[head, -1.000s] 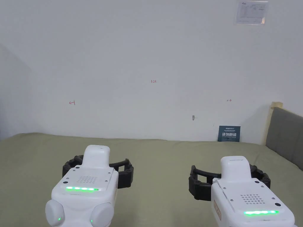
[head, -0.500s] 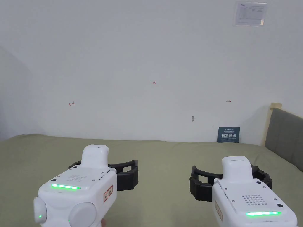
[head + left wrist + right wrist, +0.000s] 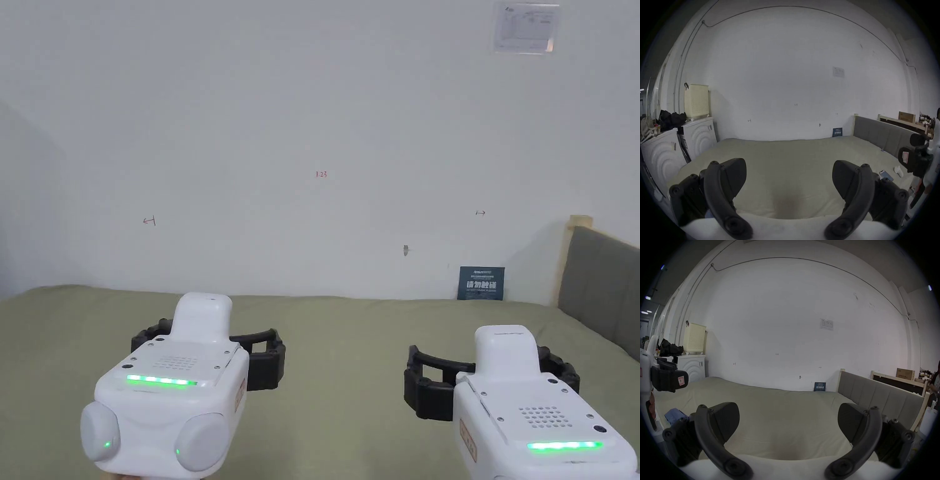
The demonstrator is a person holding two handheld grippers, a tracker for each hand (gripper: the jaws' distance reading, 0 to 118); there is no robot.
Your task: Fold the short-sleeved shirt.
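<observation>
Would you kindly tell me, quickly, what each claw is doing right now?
Left claw: open, holding nothing, above the bed.
Right claw: open, holding nothing.

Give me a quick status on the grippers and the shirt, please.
Left gripper open, right gripper open, both over the bed. Blue cloth at bed's near left, possibly the shirt, untouched. Nothing in the way.

Left claw (image 3: 209, 356) and right claw (image 3: 490, 387) level (jaws spread).
</observation>
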